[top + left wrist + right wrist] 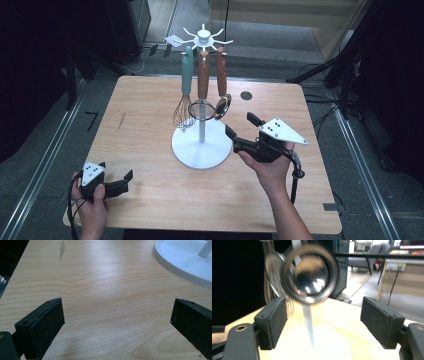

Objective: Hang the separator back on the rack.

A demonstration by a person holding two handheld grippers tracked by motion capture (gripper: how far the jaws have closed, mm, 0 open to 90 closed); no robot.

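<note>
A white utensil stand (202, 147) rises from a round base at the table's middle. From its top hub hang a teal-handled whisk (186, 80), a brown-handled ring-shaped tool (202, 95) and a brown-handled metal ladle (222, 102). My right gripper (239, 125) is open just right of the stand and points at it, nothing between its jaws. In the right gripper view the blurred ladle bowl (312, 277) hangs just beyond the open right gripper (323, 320), with the whisk (272, 272) behind. My left gripper (117, 170) rests open near the front left corner; its view has the stand's base (182, 260).
The wooden table (150, 200) has a small dark round spot (245, 95) at the back right and a faint streak (121, 120) at the left. Dark equipment and cables stand on the floor around it. Bare wood lies between my two grippers.
</note>
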